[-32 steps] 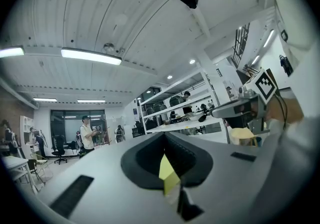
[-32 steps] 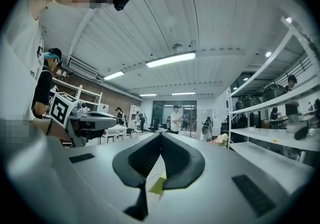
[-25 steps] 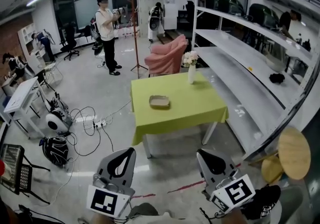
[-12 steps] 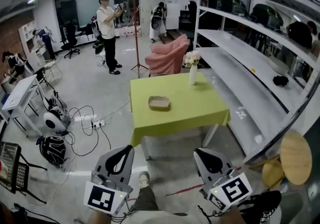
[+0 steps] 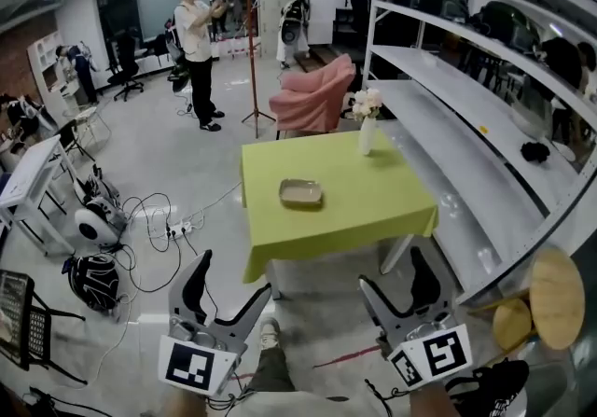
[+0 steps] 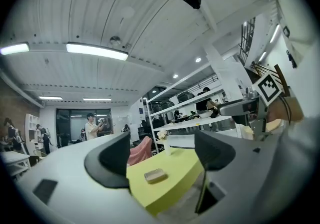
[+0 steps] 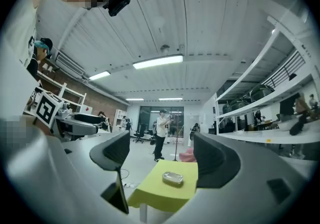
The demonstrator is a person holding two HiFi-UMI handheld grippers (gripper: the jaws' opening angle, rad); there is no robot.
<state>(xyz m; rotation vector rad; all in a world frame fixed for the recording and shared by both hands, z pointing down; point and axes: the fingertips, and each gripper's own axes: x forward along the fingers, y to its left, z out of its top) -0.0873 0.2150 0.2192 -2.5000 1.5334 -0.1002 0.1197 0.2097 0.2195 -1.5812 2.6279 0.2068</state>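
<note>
Over on the left a white desk (image 5: 26, 184) stands by the wall, with a dark bag (image 5: 90, 281) on the floor near it and a tangle of cables (image 5: 160, 225) trailing toward the middle of the room. Further back a person (image 5: 195, 40) stands holding something up at head height. Down at the near edge, the left gripper (image 5: 233, 277) is held low with its jaws spread wide and nothing between them; through that gap its own view shows only the distant table. The green table (image 5: 373, 210) sits in the centre of the floor, well apart from both grippers. A small shallow tray (image 5: 300, 192) lies on it, a little left of the middle. A white vase (image 5: 367, 131) of flowers stands at the far edge, with a pink armchair (image 5: 315, 96) just behind. The right gripper (image 5: 392, 275) is likewise released, jaws wide and empty. Long white shelves (image 5: 466, 117) run down the right side, and a round wooden stool (image 5: 550, 286) sits at their near end.
</note>
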